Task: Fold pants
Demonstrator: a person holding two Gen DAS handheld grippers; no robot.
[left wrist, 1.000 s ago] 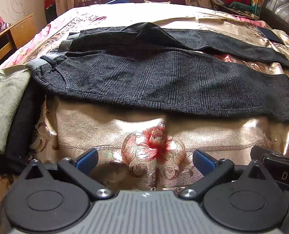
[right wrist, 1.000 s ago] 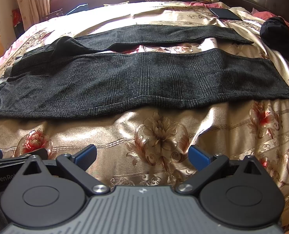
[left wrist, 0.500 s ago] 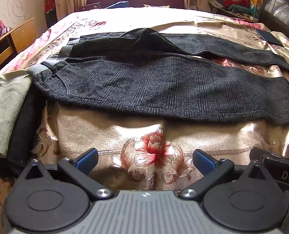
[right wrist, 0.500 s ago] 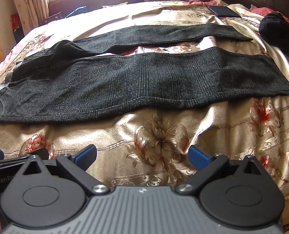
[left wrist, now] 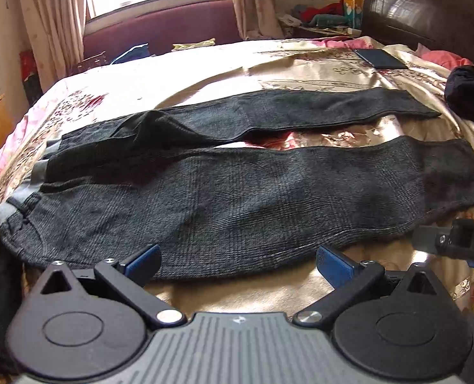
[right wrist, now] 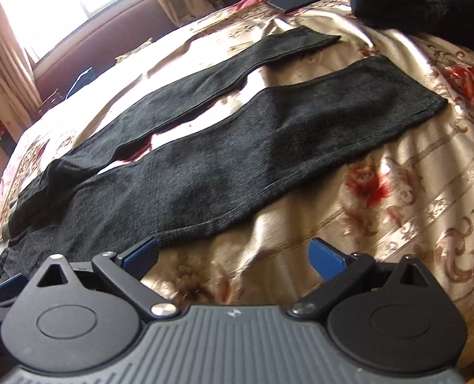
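- The dark grey pants (left wrist: 237, 198) lie spread flat across a bed, on a gold floral bedspread (left wrist: 333, 73), with the waistband at the left and the 2 legs running out to the right.
- The 2 legs lie apart, with a strip of bedspread showing between them; the near leg is the wider band, the far leg the narrower.
- The left gripper (left wrist: 237, 260) hangs just over the near edge of the near leg, about midway along the pants. Its 2 blue-tipped fingers (left wrist: 142, 260) are spread wide with nothing between them.
- In the left wrist view the left finger overlaps the fabric edge and the right finger sits over bare bedspread just near of the hem line; contact with the cloth cannot be told.
- The right gripper (right wrist: 233, 256) is also spread wide and holds nothing. It sits at the near edge of the near leg, with the pants (right wrist: 237, 147) stretching away to the far right.
- Its left finger (right wrist: 141, 254) meets the fabric edge in the picture; its right finger is over the bedspread (right wrist: 413, 224).
- Part of the right gripper (left wrist: 461, 243) shows at the right edge of the left wrist view, near the near leg's cuff end.
- A dark phone (left wrist: 379, 59) lies on the far right of the bed, well apart from the pants, and a bundle of black clothing (right wrist: 413, 9) lies beyond the cuffs.
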